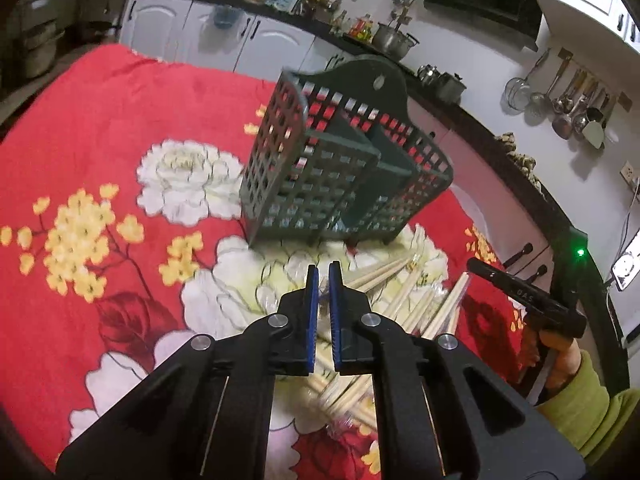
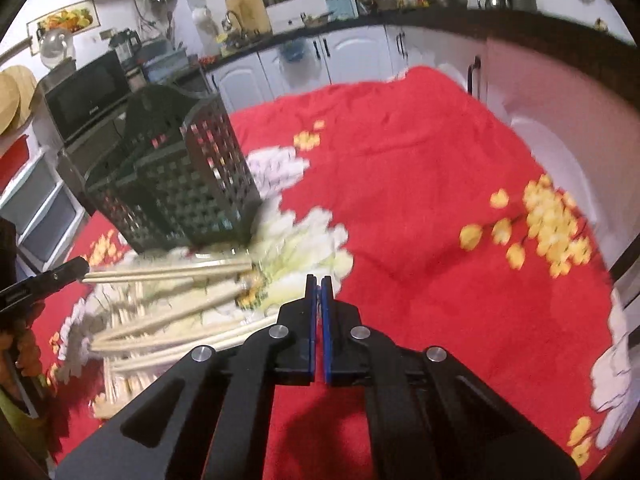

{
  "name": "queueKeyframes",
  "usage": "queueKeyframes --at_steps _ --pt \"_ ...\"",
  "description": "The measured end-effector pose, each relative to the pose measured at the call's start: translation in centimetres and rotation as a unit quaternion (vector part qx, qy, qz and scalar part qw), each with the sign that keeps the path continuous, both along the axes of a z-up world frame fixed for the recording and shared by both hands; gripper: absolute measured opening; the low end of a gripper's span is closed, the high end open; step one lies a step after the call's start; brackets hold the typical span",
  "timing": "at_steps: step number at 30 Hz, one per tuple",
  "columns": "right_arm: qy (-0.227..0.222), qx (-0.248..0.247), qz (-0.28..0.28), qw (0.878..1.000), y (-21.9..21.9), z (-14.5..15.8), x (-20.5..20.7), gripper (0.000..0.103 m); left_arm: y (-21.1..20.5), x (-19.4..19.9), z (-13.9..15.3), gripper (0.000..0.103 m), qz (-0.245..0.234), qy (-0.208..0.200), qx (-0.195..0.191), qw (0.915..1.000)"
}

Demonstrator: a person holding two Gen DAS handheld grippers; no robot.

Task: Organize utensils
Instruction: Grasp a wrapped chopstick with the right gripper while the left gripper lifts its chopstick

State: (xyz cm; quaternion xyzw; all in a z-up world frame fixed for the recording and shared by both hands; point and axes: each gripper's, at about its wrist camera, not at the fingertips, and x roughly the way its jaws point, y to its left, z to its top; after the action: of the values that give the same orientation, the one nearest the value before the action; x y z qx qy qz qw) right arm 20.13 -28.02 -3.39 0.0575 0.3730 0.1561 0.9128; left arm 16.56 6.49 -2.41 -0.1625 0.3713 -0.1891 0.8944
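Note:
A dark green lattice utensil caddy (image 1: pixel 340 184) with inner dividers stands upright on the red flowered cloth; it is also in the right wrist view (image 2: pixel 180 184). Just in front of it lies a loose heap of pale wooden chopsticks (image 1: pixel 400 304) (image 2: pixel 168 312), some in clear wrap. My left gripper (image 1: pixel 324 272) hovers over the near edge of that heap, shut, with only a thin slit between its blue pads; I cannot tell whether anything is pinched there. My right gripper (image 2: pixel 319 280) is shut on nothing, over bare cloth to the right of the heap. Each gripper appears in the other's view: left gripper (image 2: pixel 44 280), right gripper (image 1: pixel 520 296).
The red cloth (image 2: pixel 420 200) covers the whole table. A hand in a green sleeve (image 1: pixel 592 400) holds the right gripper. Behind the table run white cabinets and a dark counter with pots (image 1: pixel 392 38); ladles (image 1: pixel 568 108) hang on the wall. A microwave (image 2: pixel 88 96) stands behind the caddy.

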Motion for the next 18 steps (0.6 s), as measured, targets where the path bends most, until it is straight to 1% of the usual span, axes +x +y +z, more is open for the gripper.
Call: queueKeyframes --at_steps 2,5,8,16,18 --pt "-0.019 -0.01 0.004 1.0 0.1 1.1 0.0 0.003 -0.2 0.0 0.8 0.002 -0.001 -0.015 -0.002 0.9999" --pt "-0.03 -0.019 0.005 0.999 0.1 2.3 0.2 0.002 -0.5 0.0 1.9 0.002 -0.003 -0.03 -0.001 0.9995" --pt "-0.042 -0.017 0.009 0.999 0.0 3.5 0.2 0.003 -1.1 0.0 3.0 0.001 -0.01 -0.045 0.001 0.9989" --pt "-0.098 -0.016 0.03 0.995 1.0 7.6 -1.1 0.002 -2.8 0.3 5.9 0.001 -0.027 -0.084 0.001 0.9961" --pt "-0.117 -0.011 0.039 0.992 1.3 8.8 -1.6 0.002 -3.3 0.4 6.7 0.001 -0.032 -0.094 0.001 0.9951"
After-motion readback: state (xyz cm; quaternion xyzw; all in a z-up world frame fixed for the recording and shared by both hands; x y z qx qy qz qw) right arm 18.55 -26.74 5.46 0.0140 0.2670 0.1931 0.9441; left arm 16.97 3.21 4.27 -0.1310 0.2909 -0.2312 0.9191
